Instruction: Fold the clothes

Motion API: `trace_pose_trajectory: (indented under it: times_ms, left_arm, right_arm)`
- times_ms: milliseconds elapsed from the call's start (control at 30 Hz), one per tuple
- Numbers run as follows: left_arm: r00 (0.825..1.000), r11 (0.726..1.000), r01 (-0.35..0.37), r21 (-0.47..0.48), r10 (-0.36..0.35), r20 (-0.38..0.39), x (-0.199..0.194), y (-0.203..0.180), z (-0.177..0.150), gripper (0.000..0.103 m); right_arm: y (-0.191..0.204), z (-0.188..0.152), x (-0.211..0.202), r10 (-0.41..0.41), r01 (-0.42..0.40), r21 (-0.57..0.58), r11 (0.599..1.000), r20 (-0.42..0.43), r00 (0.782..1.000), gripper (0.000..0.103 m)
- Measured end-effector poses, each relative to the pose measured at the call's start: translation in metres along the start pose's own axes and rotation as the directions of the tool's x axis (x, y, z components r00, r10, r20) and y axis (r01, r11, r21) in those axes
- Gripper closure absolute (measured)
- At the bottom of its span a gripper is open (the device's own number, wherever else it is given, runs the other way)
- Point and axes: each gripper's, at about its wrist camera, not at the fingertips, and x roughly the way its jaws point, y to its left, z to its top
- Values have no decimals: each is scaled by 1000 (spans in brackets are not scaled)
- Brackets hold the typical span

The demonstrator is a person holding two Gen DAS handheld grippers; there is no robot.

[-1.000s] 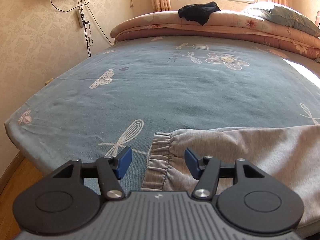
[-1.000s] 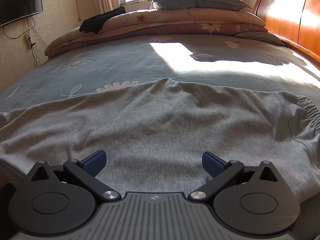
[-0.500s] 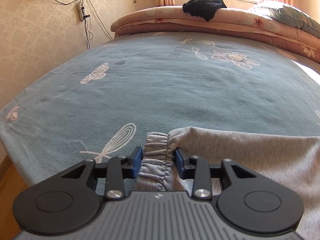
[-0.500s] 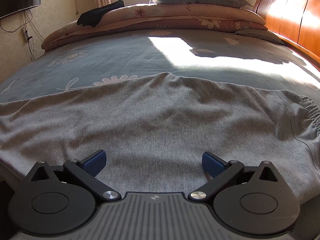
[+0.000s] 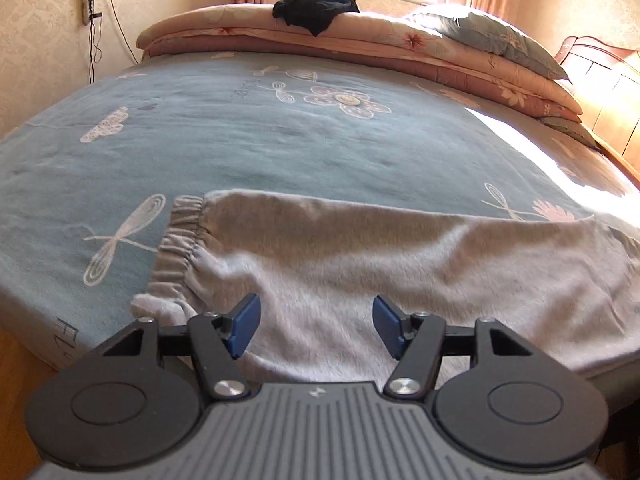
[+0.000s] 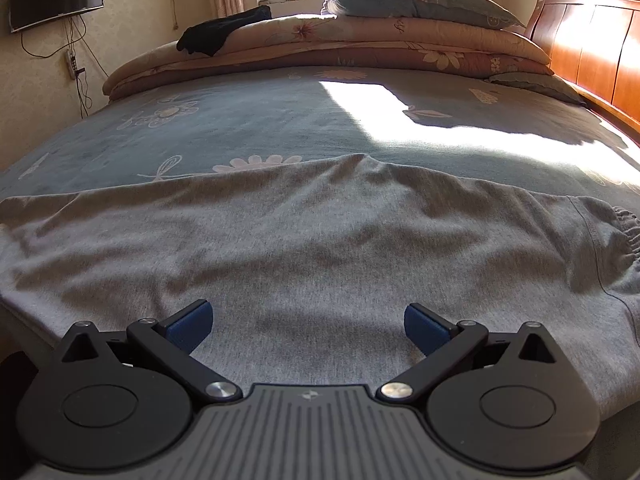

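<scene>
Grey sweatpants (image 5: 360,264) of soft, fleecy knit are laid flat along the near edge of a bed, on a blue-grey sheet (image 5: 240,148) printed with pale flowers and dragonflies. A gathered elastic cuff (image 5: 180,240) is seen puckered at the left end. The left gripper (image 5: 316,322) has just been opening; its blue pads are spread over the cloth, nothing pinched. The right gripper (image 6: 308,326) is held wide apart above the wrinkled fabric.
</scene>
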Motion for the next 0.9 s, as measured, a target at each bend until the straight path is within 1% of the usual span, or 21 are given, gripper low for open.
trace_pose_trajectory:
  times_ms: [67, 100, 200, 233, 300, 400, 500, 600, 633, 667, 733, 767, 800, 833, 900]
  left_arm:
    - [998, 997, -47, -54, 45, -41, 4, 9, -12, 40]
    - [997, 994, -62, -86, 58, -48, 3, 16, -16, 40]
    - [998, 976, -49, -213, 42, -35, -12, 37, -17, 40]
    - [999, 973, -53, -224, 50, -21, -18, 38, -14, 40]
    - [999, 980, -44, -196, 49, 23, -26, 33, -3, 39]
    - [996, 988, -4, -152, 18, 91, -29, 21, 19, 29]
    - [992, 992, 43, -117, -29, 121, -1, 7, 40, 29]
    - [993, 992, 62, -113, -49, 112, 37, -1, 54, 29]
    - [994, 992, 55, -114, -43, 101, 48, -2, 56, 29]
    - [996, 993, 27, -112, -18, 84, 60, -1, 57, 29]
    - [995, 990, -80, -118, 86, 42, 79, 5, 57, 30]
    - [993, 988, -109, -114, 114, 37, 83, 11, 56, 32]
    - [992, 986, -116, -117, 122, 41, 85, 16, 56, 34]
    - [993, 987, -99, -129, 107, 51, 83, 20, 55, 33]
    - [992, 987, -113, -119, 118, 42, 81, 20, 57, 35]
  right_arm:
    - [-1, 1, -3, -3, 3, -5, 1000, 11, 1000, 0]
    - [-2, 1, -5, -7, 7, -3, 1000, 16, 1000, 0]
    - [-8, 1, -5, -11, 11, 24, 1000, 18, 1000, 0]
    - [-10, 0, -5, -8, 8, 36, 999, 18, 1000, 0]
    - [-12, -1, -4, -2, 1, 53, 999, 13, 1000, 0]
    - [-9, -3, -3, 4, -4, 44, 999, 6, 1000, 0]
    - [-3, -4, -4, -1, 1, 6, 1000, 11, 1000, 0]
    - [0, -3, -7, -11, 12, -26, 1000, 24, 1000, 0]
    - [1, -3, -8, -14, 15, -34, 999, 27, 1000, 0]
    - [1, -2, -8, -19, 20, -42, 999, 29, 999, 0]
    - [1, -2, -9, -29, 31, -57, 998, 32, 999, 0]
    - [1, -2, -9, -34, 36, -64, 997, 34, 999, 0]
    - [0, -2, -9, -37, 39, -67, 997, 36, 999, 0]
    - [0, -2, -8, -35, 37, -63, 997, 35, 999, 0]
    - [-2, -3, -6, -31, 33, -56, 998, 33, 999, 0]
